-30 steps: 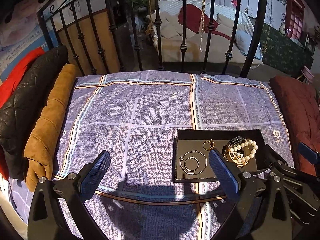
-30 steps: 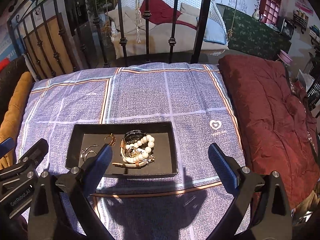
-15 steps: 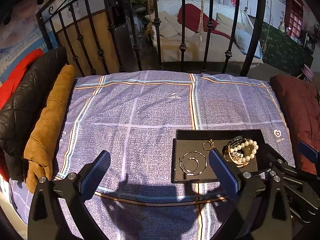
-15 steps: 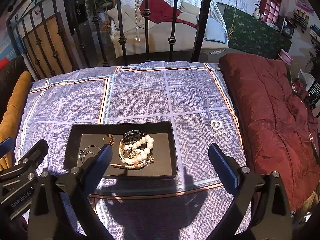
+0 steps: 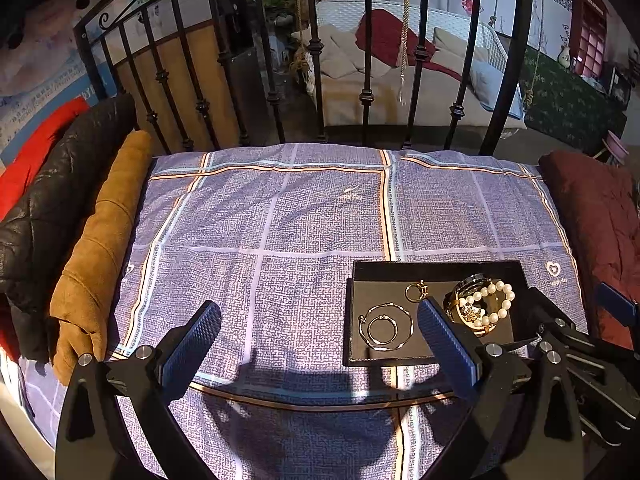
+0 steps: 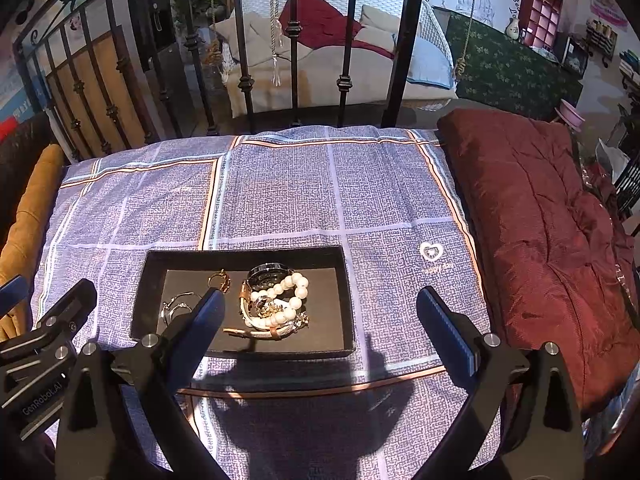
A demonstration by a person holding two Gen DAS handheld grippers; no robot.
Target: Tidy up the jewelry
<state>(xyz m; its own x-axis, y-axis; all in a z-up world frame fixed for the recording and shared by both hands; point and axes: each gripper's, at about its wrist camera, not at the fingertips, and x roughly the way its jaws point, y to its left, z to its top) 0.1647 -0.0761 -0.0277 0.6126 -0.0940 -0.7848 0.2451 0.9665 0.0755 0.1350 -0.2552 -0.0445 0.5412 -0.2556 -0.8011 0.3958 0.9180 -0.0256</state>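
A black jewelry tray (image 5: 436,270) (image 6: 244,258) lies on the purple plaid bedspread. It holds a white pearl bracelet (image 5: 494,300) (image 6: 290,294), a dark watch (image 6: 266,274), a gold ring (image 5: 416,291) (image 6: 219,280) and silver hoops (image 5: 384,326) (image 6: 176,306). My left gripper (image 5: 318,340) is open and empty, above the bedspread left of the tray. My right gripper (image 6: 320,328) is open and empty, over the tray's near right part.
A black iron bed rail (image 5: 364,96) stands behind the bedspread (image 5: 264,216). Brown and black jackets (image 5: 96,240) lie along the left side. A maroon quilt (image 6: 536,216) lies at the right.
Both grippers have drifted very slightly; the tray and jewelry have not moved.
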